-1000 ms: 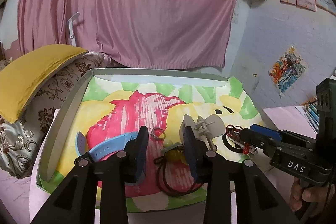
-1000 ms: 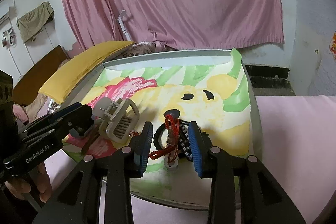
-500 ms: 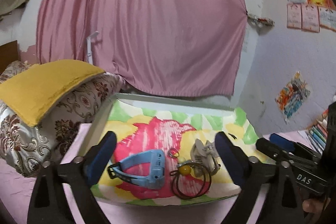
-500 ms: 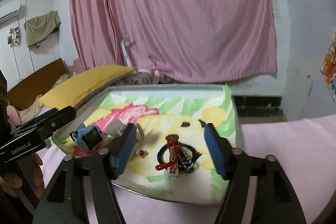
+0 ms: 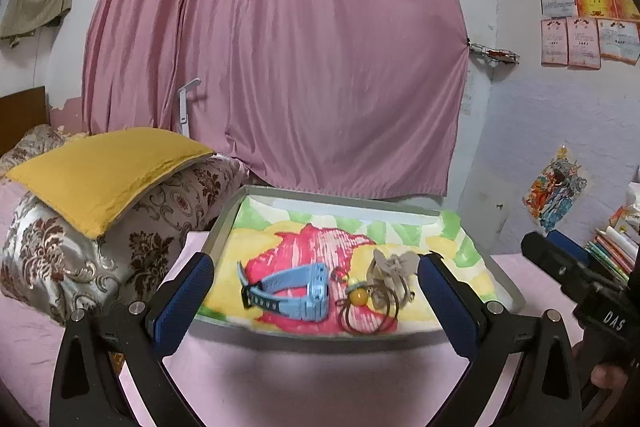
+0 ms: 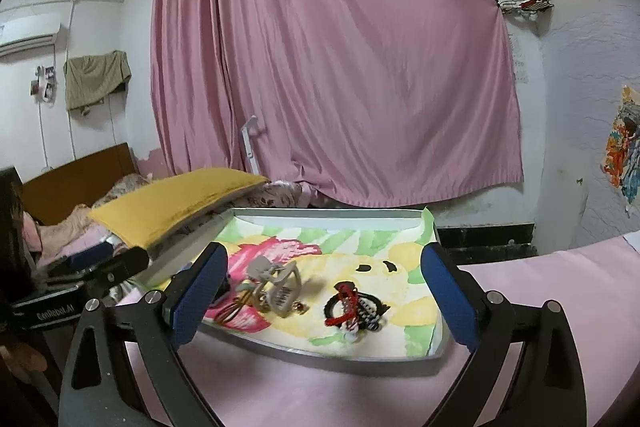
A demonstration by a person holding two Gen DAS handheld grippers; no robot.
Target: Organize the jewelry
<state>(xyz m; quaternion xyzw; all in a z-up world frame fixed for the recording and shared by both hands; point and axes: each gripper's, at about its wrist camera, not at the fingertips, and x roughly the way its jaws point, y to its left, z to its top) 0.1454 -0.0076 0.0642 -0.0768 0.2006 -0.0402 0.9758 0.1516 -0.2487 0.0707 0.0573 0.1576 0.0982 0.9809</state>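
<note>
A shallow grey tray (image 5: 218, 227) with a colourful painted liner sits on the pink bed. In it lie a blue watch (image 5: 296, 291), a brown hair tie with a yellow bead (image 5: 356, 297) and a beige claw clip (image 5: 390, 267). The right wrist view shows the tray (image 6: 438, 353), the claw clip (image 6: 278, 281) and a pile of black and red bands (image 6: 352, 305). My left gripper (image 5: 316, 301) is open and empty, held back in front of the tray. My right gripper (image 6: 324, 295) is open and empty, also short of the tray.
A yellow pillow (image 5: 100, 171) on patterned cushions lies left of the tray. A pink curtain (image 5: 280, 67) hangs behind. Books and pencils (image 5: 612, 243) stand at the far right. Pink bedsheet (image 6: 320, 387) lies between the grippers and the tray.
Both grippers opened wide and pulled back and up from the tray. The tray's items now lie farther off, none held.
</note>
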